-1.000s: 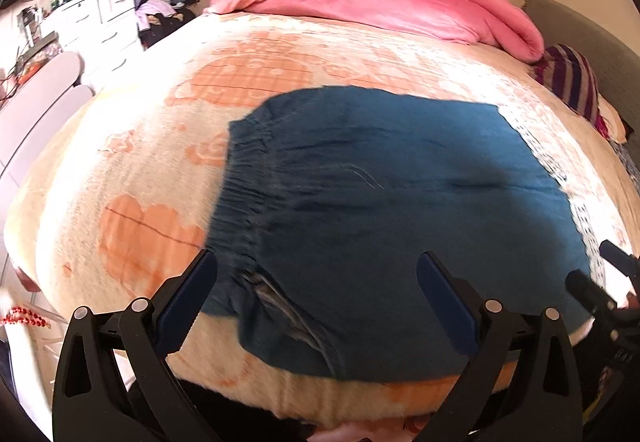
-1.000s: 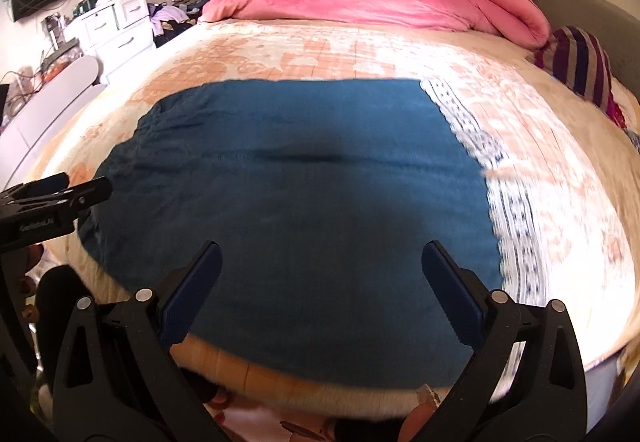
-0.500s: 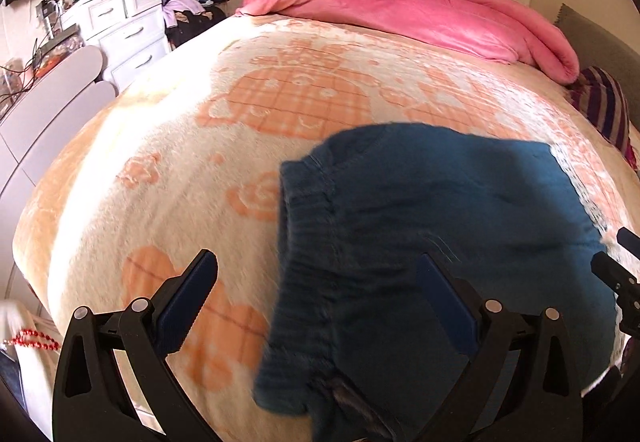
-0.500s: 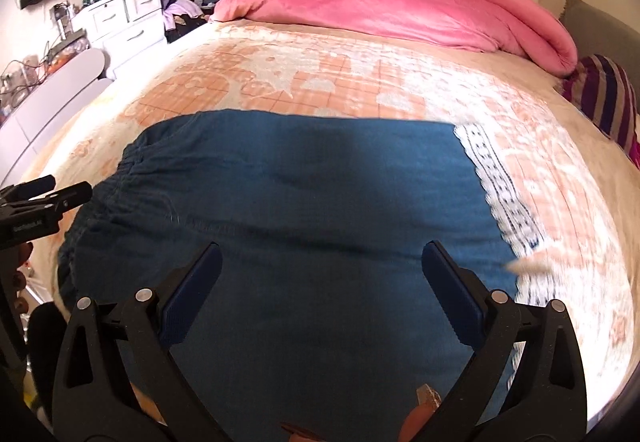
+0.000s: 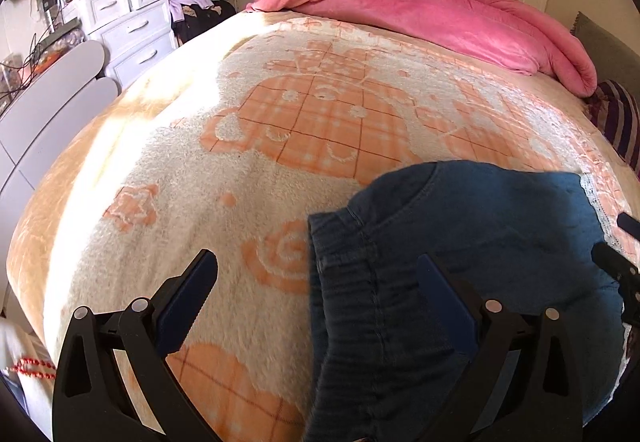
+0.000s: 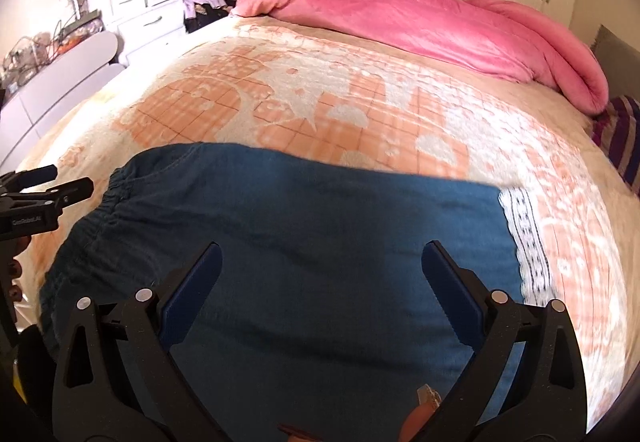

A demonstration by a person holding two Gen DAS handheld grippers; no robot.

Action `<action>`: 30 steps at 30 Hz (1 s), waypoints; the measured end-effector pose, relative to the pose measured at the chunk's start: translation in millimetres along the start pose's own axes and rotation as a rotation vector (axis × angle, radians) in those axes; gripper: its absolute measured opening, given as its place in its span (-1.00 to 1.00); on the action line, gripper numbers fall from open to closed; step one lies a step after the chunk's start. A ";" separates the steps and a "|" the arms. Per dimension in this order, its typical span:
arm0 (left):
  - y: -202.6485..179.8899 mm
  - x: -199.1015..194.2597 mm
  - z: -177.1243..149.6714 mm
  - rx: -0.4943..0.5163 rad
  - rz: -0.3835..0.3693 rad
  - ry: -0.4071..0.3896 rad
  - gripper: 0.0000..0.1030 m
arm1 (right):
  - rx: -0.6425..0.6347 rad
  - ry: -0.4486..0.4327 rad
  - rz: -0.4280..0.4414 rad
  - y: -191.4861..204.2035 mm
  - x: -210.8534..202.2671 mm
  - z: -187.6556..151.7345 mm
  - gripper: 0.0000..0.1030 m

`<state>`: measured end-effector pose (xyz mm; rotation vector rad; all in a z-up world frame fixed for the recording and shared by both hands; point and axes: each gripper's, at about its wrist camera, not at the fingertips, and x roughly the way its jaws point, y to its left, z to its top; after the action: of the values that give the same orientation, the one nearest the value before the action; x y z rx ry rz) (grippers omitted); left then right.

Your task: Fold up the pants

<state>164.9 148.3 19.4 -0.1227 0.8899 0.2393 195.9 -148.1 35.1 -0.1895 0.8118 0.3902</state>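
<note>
Blue pants [image 6: 320, 262], folded flat, lie on the near edge of the bed [image 5: 200, 169], elastic waistband toward the left. Left gripper [image 5: 316, 282] hovers over the waistband, right gripper [image 6: 320, 266] over the legs; both jaws wide and empty.

Dark teal-blue pants [image 6: 320, 242] with a white lace hem are lying on a cream blanket [image 5: 200, 169] showing orange checked patterns. A bright pink duvet [image 6: 420, 21] is sitting beside a purple striped pillow [image 6: 620, 137].
</note>
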 end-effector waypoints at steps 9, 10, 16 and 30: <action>8.4 28.0 13.8 0.004 -0.005 0.040 0.92 | -0.055 0.051 0.067 8.3 41.3 31.9 0.83; 8.9 32.6 15.1 0.007 -0.005 0.048 0.92 | -0.042 0.069 0.089 7.8 47.5 34.9 0.83; 2.9 65.8 19.4 0.102 -0.016 0.134 0.92 | -0.044 0.132 0.137 12.4 83.0 52.2 0.83; -2.6 86.0 28.4 0.096 -0.242 0.113 -0.03 | -0.330 0.160 0.092 37.8 123.2 76.2 0.83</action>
<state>239.1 165.0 -29.9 -0.1542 0.9877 -0.0367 307.9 -57.2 -4.6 -0.4966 0.9125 0.6012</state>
